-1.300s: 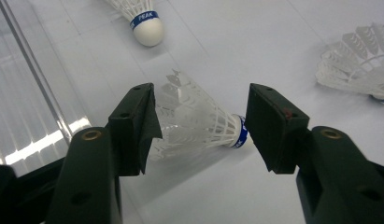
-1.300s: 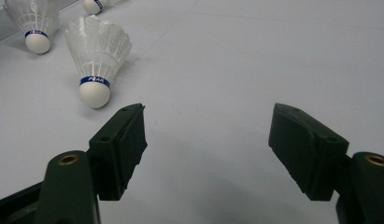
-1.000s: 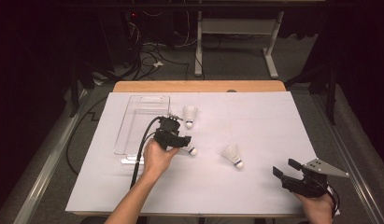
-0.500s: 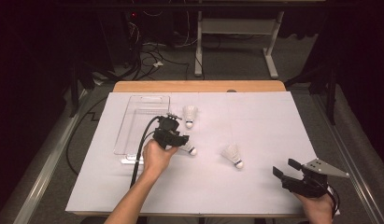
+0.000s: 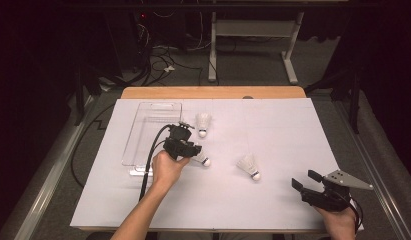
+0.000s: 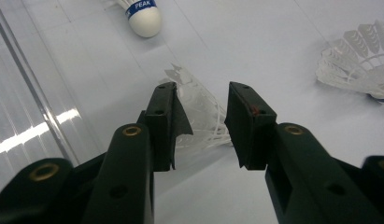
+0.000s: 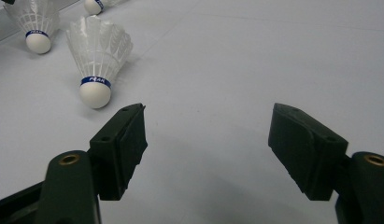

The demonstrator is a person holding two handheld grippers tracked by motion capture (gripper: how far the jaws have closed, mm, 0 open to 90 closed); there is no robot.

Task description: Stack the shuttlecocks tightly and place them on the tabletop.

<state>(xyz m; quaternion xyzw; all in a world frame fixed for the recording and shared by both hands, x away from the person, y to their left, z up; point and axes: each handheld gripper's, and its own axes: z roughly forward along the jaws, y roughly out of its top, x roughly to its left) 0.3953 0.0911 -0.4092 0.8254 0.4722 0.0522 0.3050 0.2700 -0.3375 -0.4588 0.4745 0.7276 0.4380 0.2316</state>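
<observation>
Three white shuttlecocks lie on the white table sheet [image 5: 273, 125]. My left gripper [image 5: 194, 151] [image 6: 202, 88] is down at the nearest one [image 5: 201, 159]. Its feather skirt [image 6: 199, 112] sits between the jaws, which have just been closing around it. The pads stand close on either side, and I see no squeeze on the feathers. A second shuttlecock [image 5: 203, 123] [image 6: 143, 18] lies beyond it, and a third [image 5: 249, 166] [image 6: 353, 65] [image 7: 98, 56] lies mid-table. My right gripper [image 5: 304, 179] [image 7: 208, 109] rests open at the front right with nothing between its fingers.
A clear plastic tray [image 5: 153, 132] lies just left of my left gripper, and its rim [image 6: 35, 107] runs close beside the left jaw. The left gripper's black cable [image 5: 148, 165] trails back over the sheet toward the front edge. Bare wood [image 5: 213, 93] edges the table's far side.
</observation>
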